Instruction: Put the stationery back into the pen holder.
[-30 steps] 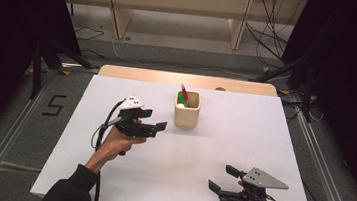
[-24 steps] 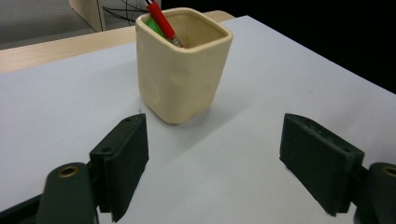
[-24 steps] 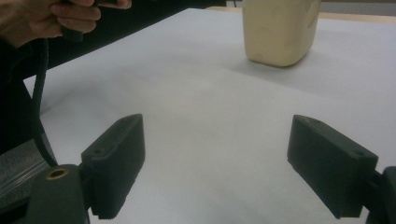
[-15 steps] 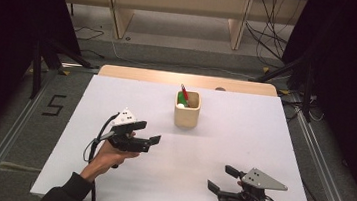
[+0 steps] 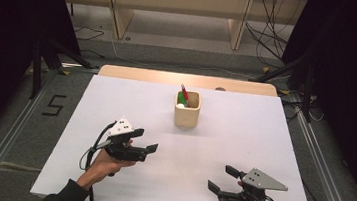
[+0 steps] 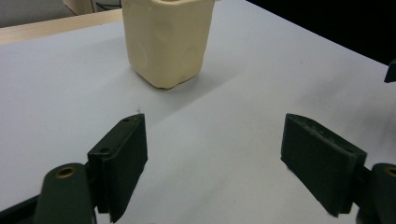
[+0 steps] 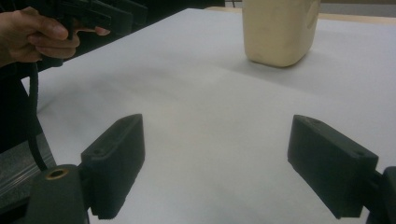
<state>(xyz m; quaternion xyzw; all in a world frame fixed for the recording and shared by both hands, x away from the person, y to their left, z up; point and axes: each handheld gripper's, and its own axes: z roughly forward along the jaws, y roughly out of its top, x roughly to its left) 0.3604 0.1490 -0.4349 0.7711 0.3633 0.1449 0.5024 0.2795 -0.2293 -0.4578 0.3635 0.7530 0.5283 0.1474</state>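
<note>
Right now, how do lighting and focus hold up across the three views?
High view: white table evenly lit, surroundings nearly black. Left gripper view: beige cup casts a soft shadow toward the camera. Right gripper view: left hand slightly soft, cup sharper.

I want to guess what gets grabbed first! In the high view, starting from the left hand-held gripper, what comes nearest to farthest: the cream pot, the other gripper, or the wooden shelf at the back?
1. Cream square pot, up right.
2. Right hand-held gripper, lower right.
3. Wooden shelf, far back.
</note>
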